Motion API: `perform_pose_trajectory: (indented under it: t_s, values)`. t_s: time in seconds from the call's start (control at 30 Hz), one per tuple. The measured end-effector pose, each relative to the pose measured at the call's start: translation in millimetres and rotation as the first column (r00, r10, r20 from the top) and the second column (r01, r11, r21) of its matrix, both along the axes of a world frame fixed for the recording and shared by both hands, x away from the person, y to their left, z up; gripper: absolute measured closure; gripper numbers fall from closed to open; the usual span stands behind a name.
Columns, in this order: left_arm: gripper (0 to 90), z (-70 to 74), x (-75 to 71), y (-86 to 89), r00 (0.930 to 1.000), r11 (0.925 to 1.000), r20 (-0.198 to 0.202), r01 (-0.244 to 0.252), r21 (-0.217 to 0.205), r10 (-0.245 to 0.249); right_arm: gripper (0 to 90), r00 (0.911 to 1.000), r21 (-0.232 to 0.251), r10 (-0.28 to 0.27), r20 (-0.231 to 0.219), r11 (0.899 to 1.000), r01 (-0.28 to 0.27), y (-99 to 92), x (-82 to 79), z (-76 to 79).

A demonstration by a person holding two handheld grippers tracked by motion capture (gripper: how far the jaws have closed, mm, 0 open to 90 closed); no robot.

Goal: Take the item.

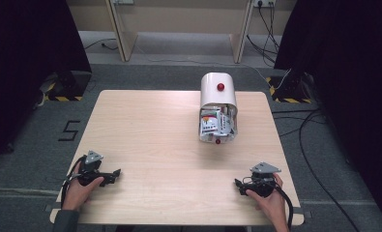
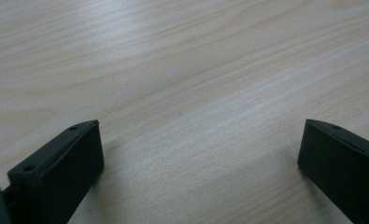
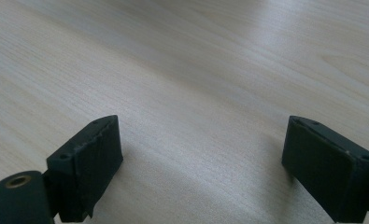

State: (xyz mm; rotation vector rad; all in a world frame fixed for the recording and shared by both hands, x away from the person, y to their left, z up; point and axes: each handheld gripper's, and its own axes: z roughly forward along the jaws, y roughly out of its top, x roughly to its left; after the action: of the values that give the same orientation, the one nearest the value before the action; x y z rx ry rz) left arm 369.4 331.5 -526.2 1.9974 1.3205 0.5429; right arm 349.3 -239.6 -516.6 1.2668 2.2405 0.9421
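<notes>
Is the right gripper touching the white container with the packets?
Apart. In the high view, bare table lies between the right gripper and the white container.

Bare table (image 1: 154,140) ahead — only box (image 1: 218,107) obstructs.

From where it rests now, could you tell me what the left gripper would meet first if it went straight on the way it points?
Probably only bare table: the left gripper points right, toward the right gripper, well short of the white container.

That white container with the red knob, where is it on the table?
In the high view, the white container lies toward the table's far edge, right of centre, well away from both grippers.
</notes>
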Motion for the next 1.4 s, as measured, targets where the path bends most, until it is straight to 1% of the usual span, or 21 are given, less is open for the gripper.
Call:
perform_pose_trajectory:
  t_s: [0.1, 0.17, 0.2, 0.23, 0.3, 0.57, 0.67, 0.8, 0.87, 1.1, 1.27, 1.33, 1.4]
  values:
    - [0.0, 0.0, -0.1, 0.0, 1.0, 1.0, 0.0, -0.001, 0.0, 0.001, 12.6, 1.0, -0.004, 0.004, 0.002, 1.0, -0.004, -0.1, 0.2, 0.0]
    - [0.0, 0.0, -0.1, 0.0, 1.0, 1.0, 0.0, 0.0, 0.0, 0.0, 15.5, 1.0, 0.001, -0.001, 0.004, 1.0, 0.001, -0.1, 0.2, 0.2]
    - [0.0, 0.0, -0.1, 0.0, 1.0, 1.0, 0.0, 0.0, 0.0, 0.0, 15.5, 1.0, 0.001, -0.001, 0.004, 1.0, 0.001, -0.1, 0.2, 0.2]
    - [0.0, 0.0, -0.1, 0.0, 1.0, 1.0, 0.0, 0.0, 0.0, 0.0, 15.6, 0.9998, -0.01, -0.001, 0.019, 1.0, 0.001, -0.3, 0.0, 0.7]
    - [0.0, 0.0, -0.1, 0.0, 1.0, 1.0, 0.0, 0.0, 0.0, 0.0, 16.0, 0.9995, -0.016, 0.004, 0.032, 1.0, -0.003, -0.4, 0.3, 0.6]
    - [0.0, 0.0, -0.1, 0.0, 1.0, 1.0, 0.0, 0.0, -0.001, 0.0, 20.6, 0.9979, -0.024, 0.02, 0.062, 1.0, -0.018, -0.3, -0.6, 2.5]
    - [0.0, 0.0, 0.0, 0.0, 1.0, 1.0, 0.0, 0.0, -0.001, 0.0, 22.3, 0.9969, -0.015, 0.017, 0.077, 1.0, -0.016, -1.5, -1.2, 5.1]
    - [0.0, 0.0, 0.0, 0.0, 1.0, 1.0, 0.0, 0.0, -0.001, 0.0, 23.9, 0.996, 0.013, -0.001, 0.089, 1.0, 0.0, -4.3, -1.8, 8.8]
    - [0.0, 0.0, 0.0, 0.0, 1.0, 1.0, 0.0, 0.0, -0.001, 0.0, 25.0, 0.9947, 0.018, -0.001, 0.103, 1.0, -0.001, -5.2, -2.0, 11.0]
    - [0.0, 0.0, -0.1, 0.0, 1.0, 1.0, 0.0, 0.0, 0.0, 0.0, 26.5, 0.9925, 0.024, 0.004, 0.122, 1.0, -0.007, -3.8, -2.9, 19.8]
    - [0.0, 0.0, -0.1, 0.0, 1.0, 1.0, 0.0, 0.0, -0.001, 0.0, 27.4, 0.9913, 0.041, -0.003, 0.132, 0.999, -0.002, -5.0, -3.0, 25.6]
    - [0.0, 0.0, 0.0, 0.0, 1.0, 1.0, 0.0, 0.0, -0.001, 0.0, 27.5, 0.9907, 0.055, -0.008, 0.136, 0.998, 0.0, -5.9, -2.7, 28.2]
    - [0.0, 0.0, -0.1, 0.0, 1.0, 1.0, 0.0, 0.0, 0.0, 0.0, 28.5, 0.9895, 0.055, -0.009, 0.144, 0.998, 0.001, -6.8, -1.8, 31.2]
